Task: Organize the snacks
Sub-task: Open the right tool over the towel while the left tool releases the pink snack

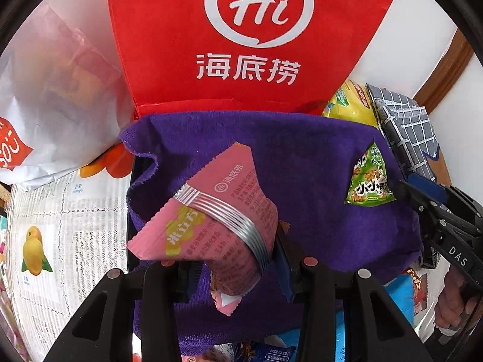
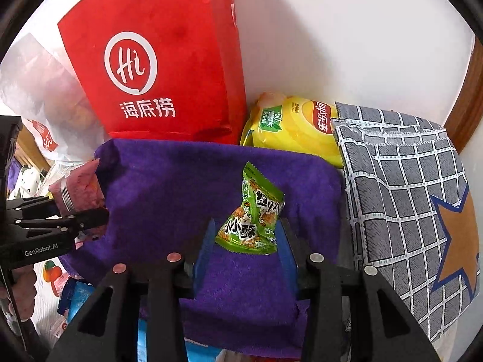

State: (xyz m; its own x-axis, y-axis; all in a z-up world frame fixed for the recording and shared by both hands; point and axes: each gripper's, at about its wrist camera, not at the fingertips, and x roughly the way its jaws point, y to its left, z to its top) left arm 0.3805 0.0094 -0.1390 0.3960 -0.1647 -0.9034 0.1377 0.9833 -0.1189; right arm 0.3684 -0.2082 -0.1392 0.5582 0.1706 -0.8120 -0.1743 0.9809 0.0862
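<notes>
Gripping a pink snack packet [image 1: 211,220] in my left gripper [image 1: 232,259], jaws clenched on it, centre of the left wrist frame, over the purple cloth [image 1: 302,157]. My right gripper [image 2: 246,247] pinches a green snack packet [image 2: 252,217] between its blue pads, lower centre of the right wrist frame, above the same cloth. Red bag [image 2: 157,69] stands upper left, against the wall. Yellow chip bag [image 2: 292,126] lies just right of it, touching a grey checked cloth [image 2: 401,187] at right edge. White plastic bag [image 1: 51,96] at far left.
</notes>
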